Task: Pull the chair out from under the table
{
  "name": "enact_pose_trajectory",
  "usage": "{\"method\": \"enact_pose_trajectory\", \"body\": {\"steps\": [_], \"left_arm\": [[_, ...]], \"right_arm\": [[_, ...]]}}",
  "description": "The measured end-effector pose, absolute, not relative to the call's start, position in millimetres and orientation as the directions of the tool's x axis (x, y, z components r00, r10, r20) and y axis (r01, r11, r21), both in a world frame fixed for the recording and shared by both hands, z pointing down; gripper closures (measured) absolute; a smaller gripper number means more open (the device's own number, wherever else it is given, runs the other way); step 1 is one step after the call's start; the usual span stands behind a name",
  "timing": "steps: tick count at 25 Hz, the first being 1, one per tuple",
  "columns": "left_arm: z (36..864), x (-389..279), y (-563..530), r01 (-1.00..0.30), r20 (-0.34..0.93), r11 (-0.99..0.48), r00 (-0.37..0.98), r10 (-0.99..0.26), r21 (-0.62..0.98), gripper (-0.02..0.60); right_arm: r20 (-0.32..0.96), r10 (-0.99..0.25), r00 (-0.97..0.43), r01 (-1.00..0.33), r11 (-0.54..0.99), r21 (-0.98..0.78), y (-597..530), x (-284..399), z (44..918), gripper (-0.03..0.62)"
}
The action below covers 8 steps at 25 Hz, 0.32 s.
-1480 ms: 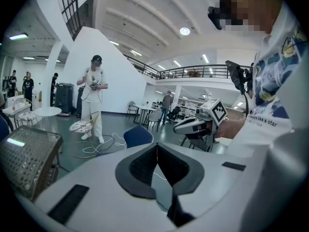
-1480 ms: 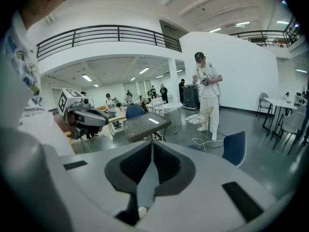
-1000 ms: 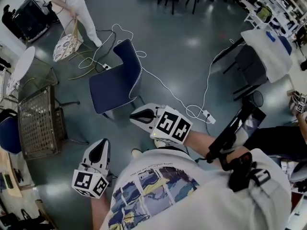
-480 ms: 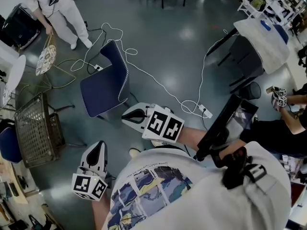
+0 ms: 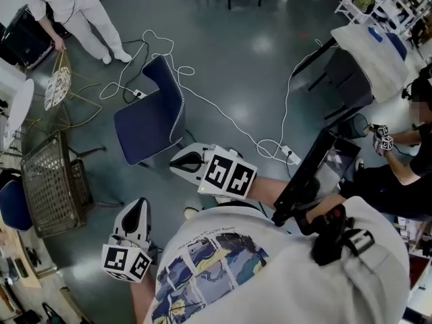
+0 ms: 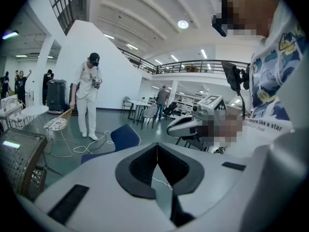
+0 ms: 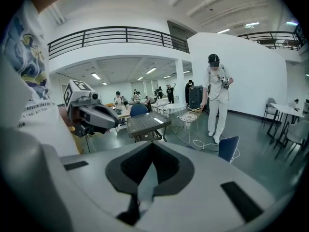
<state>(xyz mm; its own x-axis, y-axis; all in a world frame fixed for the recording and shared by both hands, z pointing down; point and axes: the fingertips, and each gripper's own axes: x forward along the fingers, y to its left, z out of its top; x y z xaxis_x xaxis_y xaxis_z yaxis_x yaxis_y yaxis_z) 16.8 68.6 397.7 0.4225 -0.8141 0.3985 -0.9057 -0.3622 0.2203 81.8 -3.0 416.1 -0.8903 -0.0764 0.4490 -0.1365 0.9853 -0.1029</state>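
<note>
Chair (image 5: 150,120), blue, stands on open floor left of centre in my head view, apart from both grippers. My left gripper (image 5: 141,204) at lower left and right gripper (image 5: 174,163) near centre each have jaws pressed together, holding nothing.

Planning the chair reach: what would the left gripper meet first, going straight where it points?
Probably the blue chair, ahead of the left gripper; depth is unclear, so floor may come first.
</note>
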Motion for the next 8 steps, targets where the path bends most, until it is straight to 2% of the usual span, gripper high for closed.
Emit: {"method": "enact_pose_trajectory", "body": {"steps": [8], "left_arm": [[380.8, -0.3, 64.5, -0.906, 0.408, -0.356, 0.421, -0.810, 0.229, 0.571]], "right_arm": [[0.457, -0.078, -0.886, -0.135, 0.986, -0.095, -8.5, 64.0, 398.5, 0.583]]}}
